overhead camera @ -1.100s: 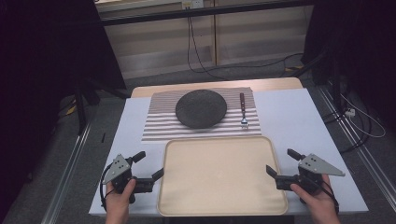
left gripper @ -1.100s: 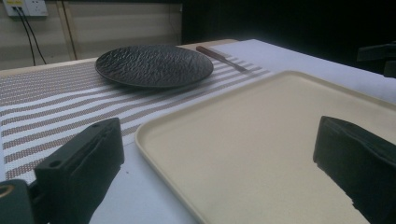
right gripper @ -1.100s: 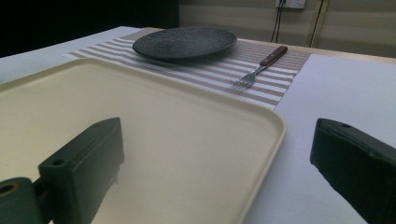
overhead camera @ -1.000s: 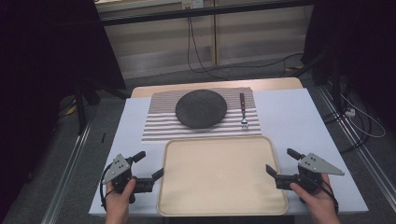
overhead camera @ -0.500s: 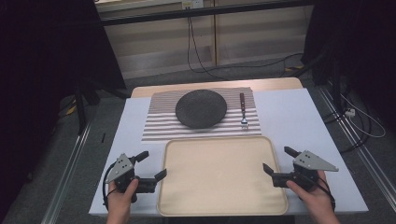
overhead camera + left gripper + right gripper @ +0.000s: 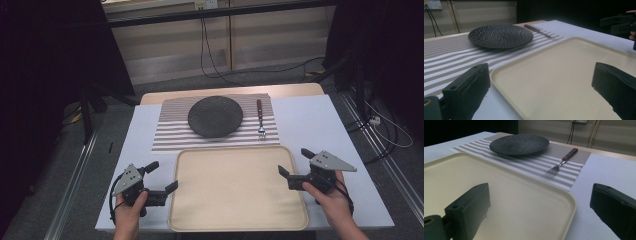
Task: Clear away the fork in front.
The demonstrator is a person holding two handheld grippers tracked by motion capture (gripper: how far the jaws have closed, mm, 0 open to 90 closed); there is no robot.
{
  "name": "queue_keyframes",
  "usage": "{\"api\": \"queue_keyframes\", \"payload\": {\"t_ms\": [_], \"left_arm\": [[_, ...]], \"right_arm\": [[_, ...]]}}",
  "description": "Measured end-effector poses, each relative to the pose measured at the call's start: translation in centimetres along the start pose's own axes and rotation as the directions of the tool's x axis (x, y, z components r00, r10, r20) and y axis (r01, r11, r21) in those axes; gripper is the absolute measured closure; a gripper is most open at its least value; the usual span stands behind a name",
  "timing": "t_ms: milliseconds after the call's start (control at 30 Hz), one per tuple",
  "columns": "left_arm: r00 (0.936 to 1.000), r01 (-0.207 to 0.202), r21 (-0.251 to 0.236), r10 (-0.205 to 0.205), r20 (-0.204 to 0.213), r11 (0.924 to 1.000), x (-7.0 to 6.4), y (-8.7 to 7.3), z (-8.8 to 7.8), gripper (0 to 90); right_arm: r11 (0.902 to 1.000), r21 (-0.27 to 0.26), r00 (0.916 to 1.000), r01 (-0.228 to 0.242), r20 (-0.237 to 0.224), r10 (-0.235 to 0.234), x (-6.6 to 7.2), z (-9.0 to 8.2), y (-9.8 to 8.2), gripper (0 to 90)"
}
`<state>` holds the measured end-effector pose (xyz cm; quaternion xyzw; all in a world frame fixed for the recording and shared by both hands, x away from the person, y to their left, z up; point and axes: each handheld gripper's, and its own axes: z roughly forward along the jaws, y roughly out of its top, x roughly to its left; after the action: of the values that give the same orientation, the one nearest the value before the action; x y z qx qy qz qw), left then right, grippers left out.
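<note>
Left gripper (image 6: 161,176) and right gripper (image 6: 292,167) both gape empty, flanking the tray (image 6: 238,222) at the table's near edge. Tray looks stiff, light, smooth; pinch its side rims. Beyond, plate (image 6: 215,116) and fork (image 6: 260,119) on striped mat (image 6: 170,131).

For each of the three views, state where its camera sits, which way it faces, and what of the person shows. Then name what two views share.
High view: above the person's side, looking forward and down; hands and both tongs, left and right, show.
Left gripper view: low at the tray's left edge, facing across it; own jaws show.
Right gripper view: low at its right edge; own jaws show.
Shared: plate, fork.
</note>
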<state>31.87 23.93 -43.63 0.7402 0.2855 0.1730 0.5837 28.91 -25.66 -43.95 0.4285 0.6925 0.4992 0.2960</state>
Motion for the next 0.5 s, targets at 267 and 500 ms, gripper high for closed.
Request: {"api": "queue_keyframes", "payload": {"t_ms": [267, 500], "left_arm": [[1.0000, 0.003, -0.002, -0.003, 0.001, 1.0000, 0.0, 0.1, 0.1, 2.1], [0.9999, 0.000, 0.002, 0.000, 0.011, 1.0000, 0.1, 0.1, 0.2, 2.1]], "right_arm": [[0.9995, 0.020, 0.9995, 0.023, 0.020, -0.024, -0.5, 3.1, 2.3, 3.0], [0.9979, 0.045, 0.9988, 0.046, 0.017, -0.047, -0.7, 5.4, 4.0, 2.8]]}}
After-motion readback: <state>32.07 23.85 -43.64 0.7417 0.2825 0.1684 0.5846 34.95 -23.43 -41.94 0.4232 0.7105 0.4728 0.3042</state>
